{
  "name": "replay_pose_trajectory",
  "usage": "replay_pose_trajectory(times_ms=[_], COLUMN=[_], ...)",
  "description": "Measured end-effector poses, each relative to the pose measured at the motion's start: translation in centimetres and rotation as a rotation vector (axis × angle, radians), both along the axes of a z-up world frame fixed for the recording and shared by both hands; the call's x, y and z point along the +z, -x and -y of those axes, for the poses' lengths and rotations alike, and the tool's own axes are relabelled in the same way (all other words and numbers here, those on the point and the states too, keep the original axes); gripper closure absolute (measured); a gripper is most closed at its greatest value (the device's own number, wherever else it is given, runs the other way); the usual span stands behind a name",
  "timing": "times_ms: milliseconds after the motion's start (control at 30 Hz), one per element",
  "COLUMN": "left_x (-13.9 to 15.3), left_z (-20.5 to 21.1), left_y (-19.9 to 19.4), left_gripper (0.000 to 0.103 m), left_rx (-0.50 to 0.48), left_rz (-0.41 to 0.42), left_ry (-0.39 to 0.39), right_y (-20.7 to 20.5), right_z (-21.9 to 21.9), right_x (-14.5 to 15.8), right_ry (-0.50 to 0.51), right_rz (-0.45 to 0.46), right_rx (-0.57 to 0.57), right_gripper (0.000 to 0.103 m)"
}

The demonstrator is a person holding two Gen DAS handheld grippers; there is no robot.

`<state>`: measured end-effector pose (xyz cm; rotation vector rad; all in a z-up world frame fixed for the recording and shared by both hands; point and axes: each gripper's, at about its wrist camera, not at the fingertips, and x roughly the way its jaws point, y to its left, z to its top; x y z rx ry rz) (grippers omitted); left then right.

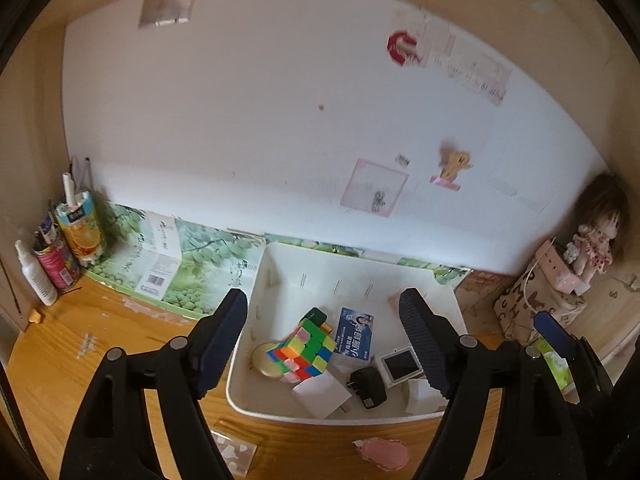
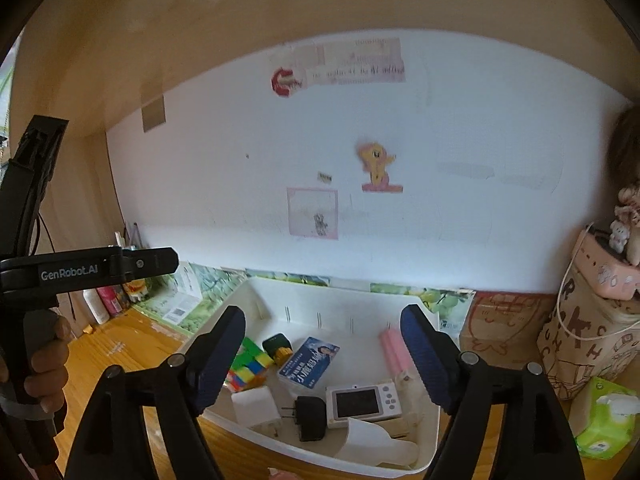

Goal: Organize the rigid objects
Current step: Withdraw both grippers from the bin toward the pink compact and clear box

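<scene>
Both the left gripper (image 1: 322, 346) and the right gripper (image 2: 322, 362) hang with jaws wide and nothing between them above the white bin (image 1: 256, 276) on the wooden desk (image 1: 60, 344); the puzzle cube (image 1: 306, 350) lies inside it beside a blue card (image 1: 356, 338), a black plug (image 1: 368, 390) and a small white device (image 2: 362, 400); only the left view shows the pink object (image 1: 384, 454) on the desk before the bin; only the right view shows the pink roll (image 2: 392, 350) whole; the wall stickers are blurred.
</scene>
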<state>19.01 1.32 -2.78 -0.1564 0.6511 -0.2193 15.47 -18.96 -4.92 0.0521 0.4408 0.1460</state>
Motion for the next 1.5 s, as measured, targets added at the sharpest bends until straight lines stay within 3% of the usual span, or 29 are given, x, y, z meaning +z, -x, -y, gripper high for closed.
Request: replay_pose_trajectory(times_ms=[267, 533, 1067, 1500], left_x=[2.1, 1.9, -2.1, -6.8], left_z=[-1.6, -4.2, -8.6, -10.1], left_y=[3.5, 6.8, 10.6, 9.9], left_gripper=[0.018, 0.016, 0.016, 0.016], left_rx=[0.048, 0.128, 0.230, 0.247], left_rz=[0.049, 0.033, -0.128, -0.328], left_ry=[-0.004, -0.028, -0.042, -0.002], right_y=[3.1, 5.4, 7.7, 5.1], right_z=[-0.6, -1.5, -5.0, -5.2], right_x=[2.3, 2.4, -1.2, -6.1], right_ry=[-0.001, -0.010, -0.052, -0.139], right_rz=[0.065, 0.048, -0.108, -0.333], right_rx=[-0.002, 0.022, 0.108, 0.032], right_gripper=[0.021, 0.021, 0.021, 0.021])
